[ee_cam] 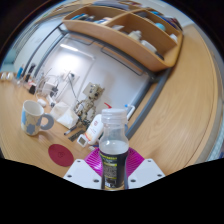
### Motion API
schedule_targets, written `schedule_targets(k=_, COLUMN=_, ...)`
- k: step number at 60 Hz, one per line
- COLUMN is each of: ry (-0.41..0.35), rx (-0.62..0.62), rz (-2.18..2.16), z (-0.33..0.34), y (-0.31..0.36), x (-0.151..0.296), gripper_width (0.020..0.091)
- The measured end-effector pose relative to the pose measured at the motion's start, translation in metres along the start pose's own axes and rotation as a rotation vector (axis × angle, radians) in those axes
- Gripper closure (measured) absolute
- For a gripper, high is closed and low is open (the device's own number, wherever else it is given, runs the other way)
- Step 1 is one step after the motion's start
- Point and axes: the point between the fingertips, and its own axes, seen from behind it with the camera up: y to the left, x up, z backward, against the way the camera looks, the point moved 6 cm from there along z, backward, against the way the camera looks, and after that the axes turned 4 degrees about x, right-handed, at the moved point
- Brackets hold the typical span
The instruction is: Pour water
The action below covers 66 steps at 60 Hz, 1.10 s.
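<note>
A clear plastic water bottle (114, 135) with a white cap and a dark label stands upright between my fingers. My gripper (113, 162) is shut on it, with the magenta pads (93, 160) pressing on the label from both sides. The bottle's base is hidden below the fingers. A white mug (35, 118) with a dark print stands on the wooden table (185, 110), well beyond the fingers and to the left. The whole scene looks tilted.
A round red coaster (60, 154) lies on the table just left of the fingers. Small white objects (92, 103) stand behind the bottle. A wooden wall shelf (130, 30) holding white items hangs beyond the table.
</note>
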Motion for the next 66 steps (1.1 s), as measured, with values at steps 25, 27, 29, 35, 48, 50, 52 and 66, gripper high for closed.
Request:
schedule_targets(k=25, ry=-0.067, rx=-0.027, rz=1.049, z=-0.030, y=0.092, x=0.100, gripper_width=0.0846)
schedule_targets(k=27, ry=-0.067, rx=-0.027, rz=1.115, z=-0.032, y=0.098, x=0.103, gripper_width=0.0847)
schedule_targets(k=29, ry=-0.070, rx=-0.031, rz=1.181, z=-0.034, y=0.102, x=0.106, gripper_width=0.0846)
schedule_targets(k=35, ry=-0.067, rx=-0.036, rz=1.376, z=-0.041, y=0.115, x=0.109, gripper_width=0.0848)
schedule_targets(k=48, ry=-0.074, rx=-0.071, rz=1.601, z=-0.053, y=0.128, x=0.120, gripper_width=0.0846)
schedule_targets(k=50, ry=-0.076, rx=-0.078, rz=1.618, z=-0.053, y=0.129, x=0.121, gripper_width=0.0847)
schedule_targets(k=52, ry=-0.085, rx=-0.074, rz=1.626, z=-0.054, y=0.131, x=0.121, gripper_width=0.0846)
schedule_targets(k=66, ry=-0.083, rx=-0.052, rz=1.533, z=-0.055, y=0.128, x=0.116, gripper_width=0.0846)
